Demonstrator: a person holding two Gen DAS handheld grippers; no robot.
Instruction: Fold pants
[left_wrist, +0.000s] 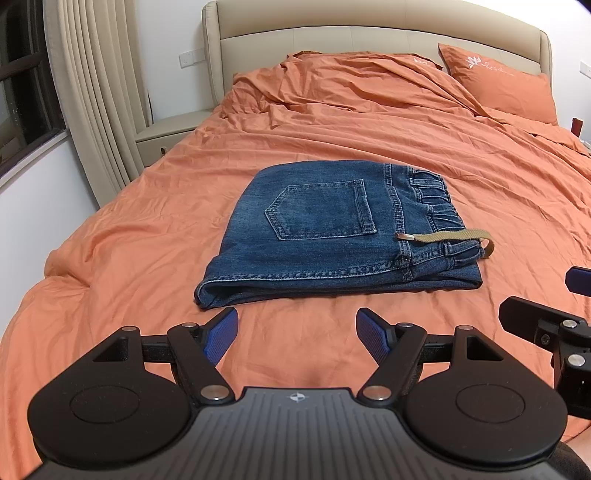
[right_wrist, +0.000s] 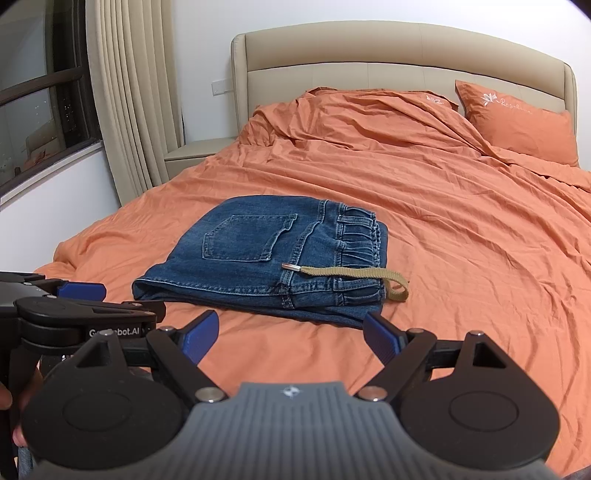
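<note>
Although the bed (left_wrist: 110, 240) fills both views with its creased orange sheet, a padded beige headboard (left_wrist: 369, 33) and a matching orange pillow (left_wrist: 502, 88) at the far end, the task's thing is the pair of blue jeans (left_wrist: 325, 236), lying near the middle of the sheet as a compact, squarish stack of several layers. Judging by that shape, the folding looks close to finished. Denim of this weight is soft yet fairly heavy and holds a crease; stacked layers will slide over one another if lifted by the top ply alone, so the thick folded edge nearest the grippers or the gathered elastic waistband (left_wrist: 436, 199) on the right seems the soundest place to pinch. A stitched back pocket (left_wrist: 321, 210) faces up. A khaki woven drawstring (left_wrist: 454, 236) with a metal tip trails over the waistband, looping onto the sheet; it is loose and could snag. The left gripper (left_wrist: 297, 334) hovers just short of the near edge, blue ribbed pads spread wide, holding nothing. The right gripper (right_wrist: 290, 338) is likewise wide apart and empty.
</note>
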